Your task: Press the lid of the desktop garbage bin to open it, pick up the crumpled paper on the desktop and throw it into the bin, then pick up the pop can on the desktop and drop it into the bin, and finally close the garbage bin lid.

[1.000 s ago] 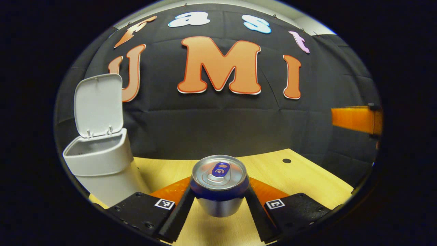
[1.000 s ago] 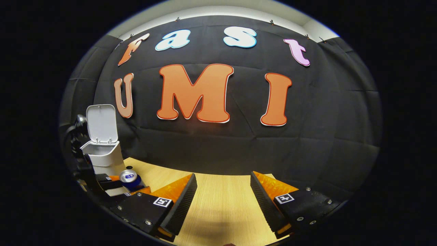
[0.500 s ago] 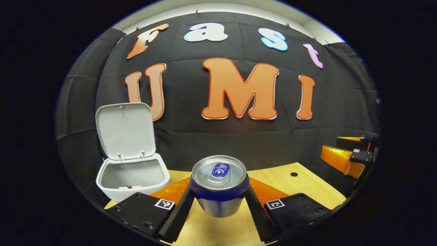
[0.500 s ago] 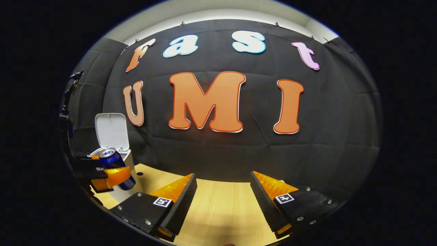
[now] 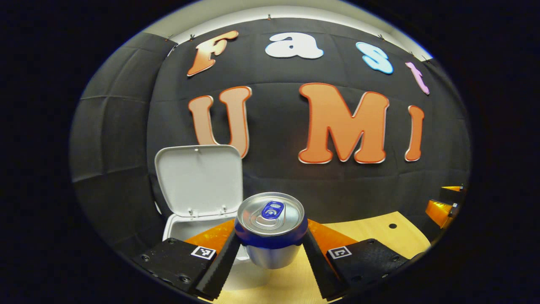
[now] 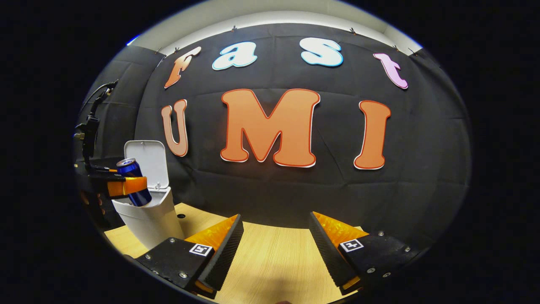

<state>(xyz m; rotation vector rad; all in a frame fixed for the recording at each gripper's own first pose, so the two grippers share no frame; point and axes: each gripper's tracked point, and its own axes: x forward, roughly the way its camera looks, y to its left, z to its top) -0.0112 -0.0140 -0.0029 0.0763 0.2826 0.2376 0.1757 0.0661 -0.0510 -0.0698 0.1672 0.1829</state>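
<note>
My left gripper point(image 5: 270, 249) is shut on a blue and silver pop can point(image 5: 271, 230), held upright in the air. Just behind and below the can stands the white garbage bin point(image 5: 181, 228) with its lid point(image 5: 198, 179) raised upright. In the right gripper view the pop can point(image 6: 134, 181) hangs over the front rim of the bin point(image 6: 147, 217), clamped by the left gripper point(image 6: 126, 185). My right gripper point(image 6: 276, 245) stands open over the wooden table point(image 6: 270, 261) with nothing between its fingers. The inside of the bin is hidden.
The black cloth wall rises close behind the bin. A small dark hole point(image 5: 392, 226) marks the table at the right, and another hole point(image 6: 181, 215) sits beside the bin. My right gripper point(image 5: 443, 207) appears far right in the left gripper view.
My left gripper has lifted the can and carried it leftward until it hangs over the bin's front rim. The right gripper has stayed open and nearly still.
</note>
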